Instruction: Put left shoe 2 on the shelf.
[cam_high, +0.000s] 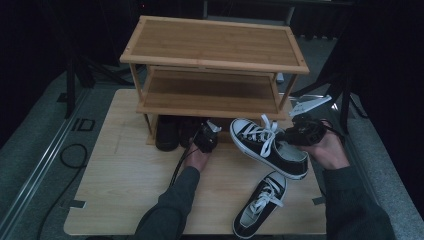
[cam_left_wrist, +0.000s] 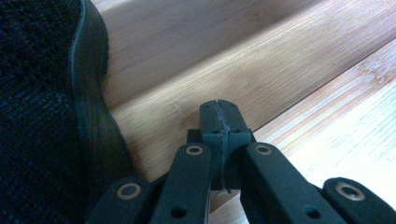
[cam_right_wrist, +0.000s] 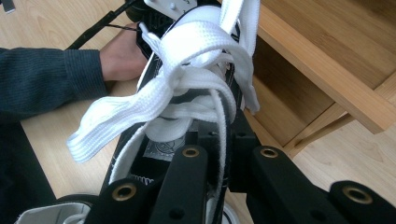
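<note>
Sneaker (cam_high: 270, 147) held clear of the tabletop (cam_high: 120, 175), toe tilted toward the wooden shoe rack (cam_high: 215, 50). We see the right tongs (cam_high: 292, 135) clamped on its upper near the tongue, white laces (cam_right_wrist: 187, 79) bunched just ahead of them in the right gripper view. Its mate, a second sneaker (cam_high: 260, 205), lies flat on the tabletop near the front edge. The left tongs (cam_high: 206, 142) are pressed together on nothing, resting low at the rack's bottom level just beside a dark shoe (cam_left_wrist: 42, 102) already under the rack.
</note>
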